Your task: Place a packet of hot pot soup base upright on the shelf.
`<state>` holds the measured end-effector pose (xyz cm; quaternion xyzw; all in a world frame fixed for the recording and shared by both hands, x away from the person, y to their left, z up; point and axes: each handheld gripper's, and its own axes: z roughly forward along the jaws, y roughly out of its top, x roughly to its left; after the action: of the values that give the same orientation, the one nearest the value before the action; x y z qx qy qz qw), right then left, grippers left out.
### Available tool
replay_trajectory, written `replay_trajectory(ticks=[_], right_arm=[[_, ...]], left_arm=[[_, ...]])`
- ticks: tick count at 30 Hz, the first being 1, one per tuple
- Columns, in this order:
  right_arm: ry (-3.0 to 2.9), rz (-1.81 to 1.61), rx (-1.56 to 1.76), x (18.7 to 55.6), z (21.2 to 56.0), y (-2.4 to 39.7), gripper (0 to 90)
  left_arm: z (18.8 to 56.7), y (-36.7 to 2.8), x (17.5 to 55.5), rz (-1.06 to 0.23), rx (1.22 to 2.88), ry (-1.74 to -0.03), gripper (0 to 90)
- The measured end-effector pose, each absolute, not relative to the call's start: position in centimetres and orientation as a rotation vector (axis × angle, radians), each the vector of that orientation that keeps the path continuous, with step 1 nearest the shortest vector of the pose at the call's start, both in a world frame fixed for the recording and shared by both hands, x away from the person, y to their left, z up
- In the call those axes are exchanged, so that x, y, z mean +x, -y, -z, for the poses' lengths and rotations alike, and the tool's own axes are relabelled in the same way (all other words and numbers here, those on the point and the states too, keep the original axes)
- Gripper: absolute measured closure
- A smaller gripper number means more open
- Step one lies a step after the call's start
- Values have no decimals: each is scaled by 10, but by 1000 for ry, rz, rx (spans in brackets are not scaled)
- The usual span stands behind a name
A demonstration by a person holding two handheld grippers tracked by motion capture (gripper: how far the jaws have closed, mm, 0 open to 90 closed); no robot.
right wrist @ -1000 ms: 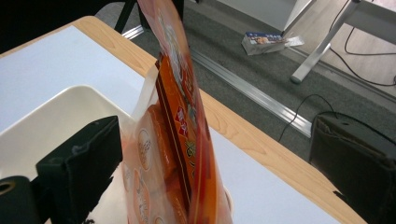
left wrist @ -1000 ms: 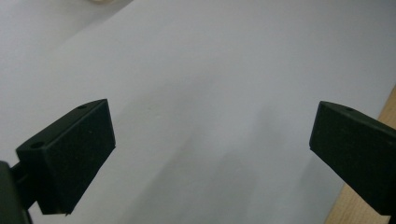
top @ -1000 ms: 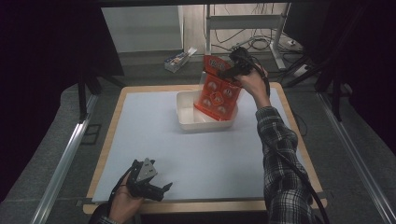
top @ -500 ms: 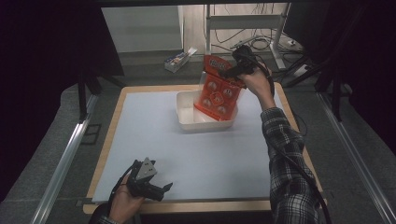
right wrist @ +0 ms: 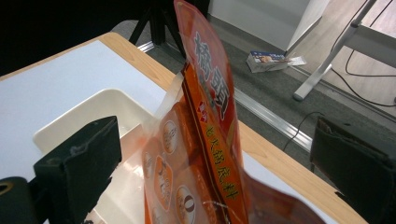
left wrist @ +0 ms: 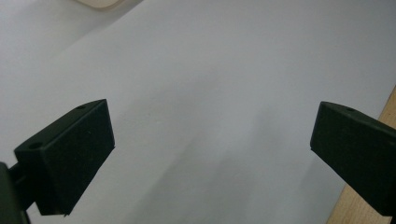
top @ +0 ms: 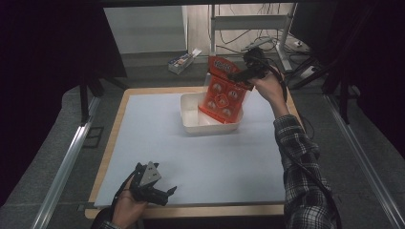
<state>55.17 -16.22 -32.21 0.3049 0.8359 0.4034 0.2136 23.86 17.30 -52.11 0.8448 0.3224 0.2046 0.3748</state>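
A red-orange snack bag [top: 220, 93] stands tilted in a white tub [top: 191, 121] at the table's far middle, its lower end inside the tub. My right gripper [top: 241, 74] is at the bag's top edge. In the right gripper view the bag [right wrist: 205, 135] rises between the two jaws, which stand wide apart and open, clear of it on both sides, and the tub [right wrist: 70, 121] lies below. My left gripper [top: 165, 195] rests near the front edge, open, with only the white sheet [left wrist: 210, 70] between its fingers.
The white sheet [top: 157, 143] covers a wooden table [top: 114, 129]. Metal rails [top: 62, 162] run along both sides. Behind the table, a small box [top: 184, 59] lies on the floor, near a metal frame and cables [top: 258, 33].
The right hand and the bag's top have shifted slightly to the right and up. The left gripper has not moved.
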Motion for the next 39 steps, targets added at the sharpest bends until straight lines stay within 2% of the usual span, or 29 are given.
replay_trajectory(ticks=[24,39], right_arm=[[-2313,-1158,840,522,325,187,19],[-2313,-1208,868,489,335,212,0]], left_arm=[[520,-172,238,-520,2164,-835,0],[520,-170,237,-515,2172,-833,3]])
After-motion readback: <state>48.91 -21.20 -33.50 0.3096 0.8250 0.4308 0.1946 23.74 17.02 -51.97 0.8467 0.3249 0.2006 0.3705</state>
